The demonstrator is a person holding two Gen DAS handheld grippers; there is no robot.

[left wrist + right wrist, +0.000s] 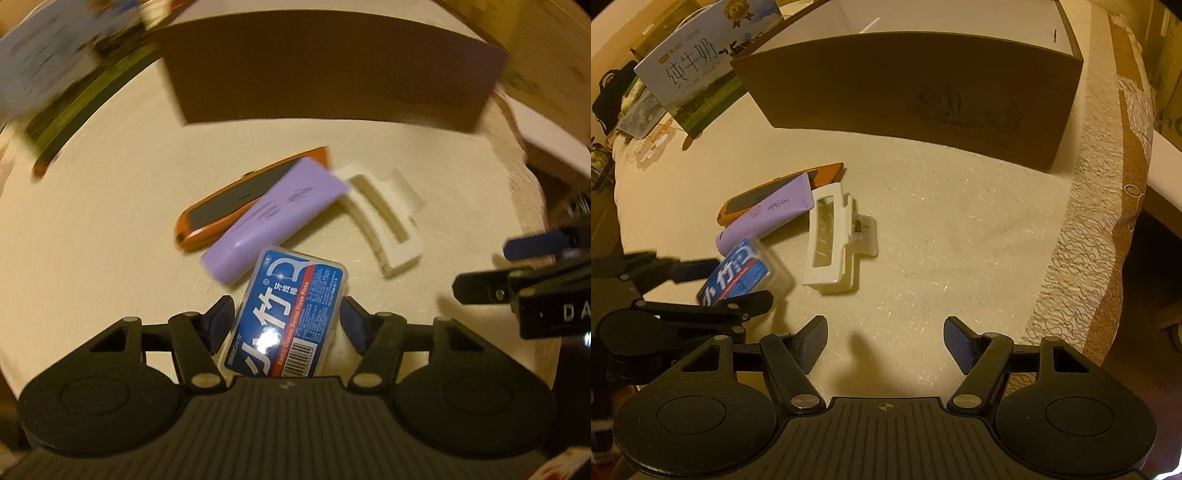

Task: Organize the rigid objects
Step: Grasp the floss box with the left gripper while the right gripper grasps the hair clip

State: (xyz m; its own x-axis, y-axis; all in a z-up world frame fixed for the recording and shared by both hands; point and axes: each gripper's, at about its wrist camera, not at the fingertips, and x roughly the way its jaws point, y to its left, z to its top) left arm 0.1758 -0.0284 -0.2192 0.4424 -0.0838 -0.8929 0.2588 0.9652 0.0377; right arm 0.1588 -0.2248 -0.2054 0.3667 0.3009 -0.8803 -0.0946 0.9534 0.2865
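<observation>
My left gripper [286,314] is shut on a blue dental floss pick box [286,314], held tilted just above the cream tabletop; it also shows in the right wrist view [738,275]. Beyond it lie a purple tube [277,218] resting across an orange utility knife [236,199], and a white hair claw clip [384,218]. In the right wrist view the tube [768,214], knife [783,188] and clip [831,236] lie ahead to the left. My right gripper [885,341] is open and empty over bare table.
A brown cardboard box [916,92] stands open at the back of the table. A milk carton box [698,66] stands at the back left. The patterned tablecloth edge [1108,221] drops off on the right.
</observation>
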